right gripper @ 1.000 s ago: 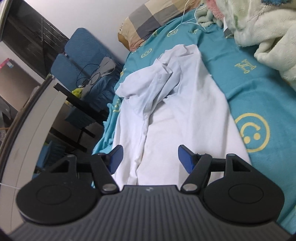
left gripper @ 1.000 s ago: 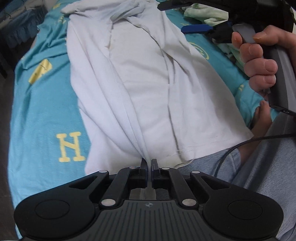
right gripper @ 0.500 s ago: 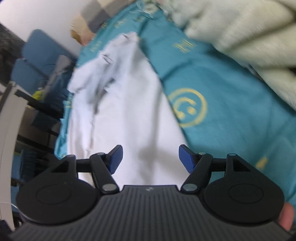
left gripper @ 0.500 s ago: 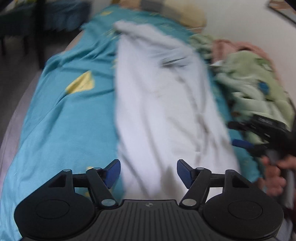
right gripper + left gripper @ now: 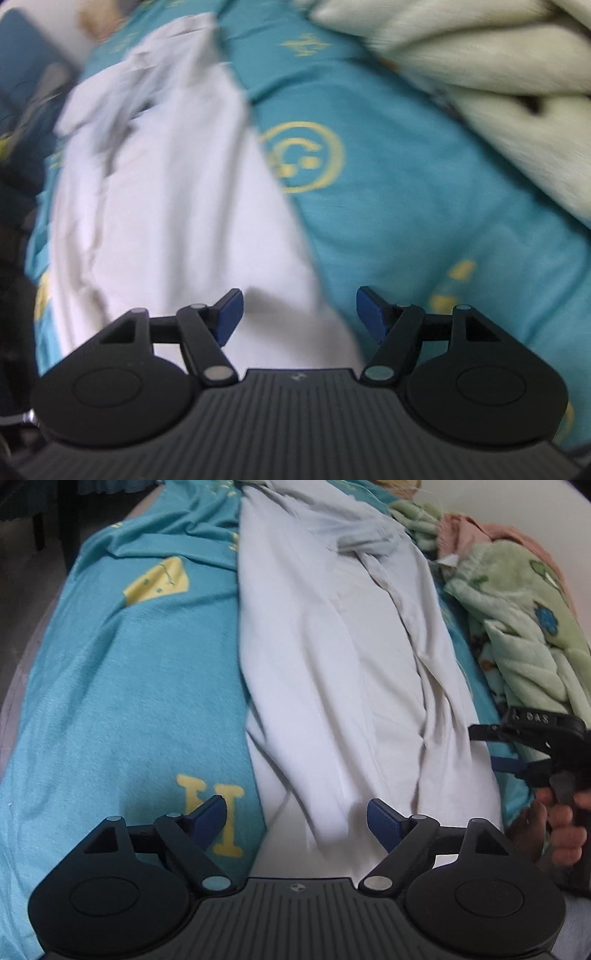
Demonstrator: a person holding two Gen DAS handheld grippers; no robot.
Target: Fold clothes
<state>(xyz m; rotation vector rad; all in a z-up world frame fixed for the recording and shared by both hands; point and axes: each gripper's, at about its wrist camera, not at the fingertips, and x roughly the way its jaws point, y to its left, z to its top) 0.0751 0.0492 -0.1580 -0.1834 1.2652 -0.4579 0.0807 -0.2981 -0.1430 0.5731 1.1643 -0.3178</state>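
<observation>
A white shirt lies lengthwise on the teal bedsheet, its sides folded inward and its far end bunched. It also shows in the right wrist view, blurred. My left gripper is open and empty over the shirt's near left edge. My right gripper is open and empty over the shirt's near right edge. The right gripper also shows at the right of the left wrist view, held in a hand beside the shirt's right edge.
A green and pink fleece blanket is piled along the right of the bed. A cream blanket fills the upper right of the right wrist view. The bed's left edge and dark floor lie left.
My left gripper let go of the shirt's near hem and opened, then drew back toward the near left edge. My right gripper swung right, toward the shirt's right edge.
</observation>
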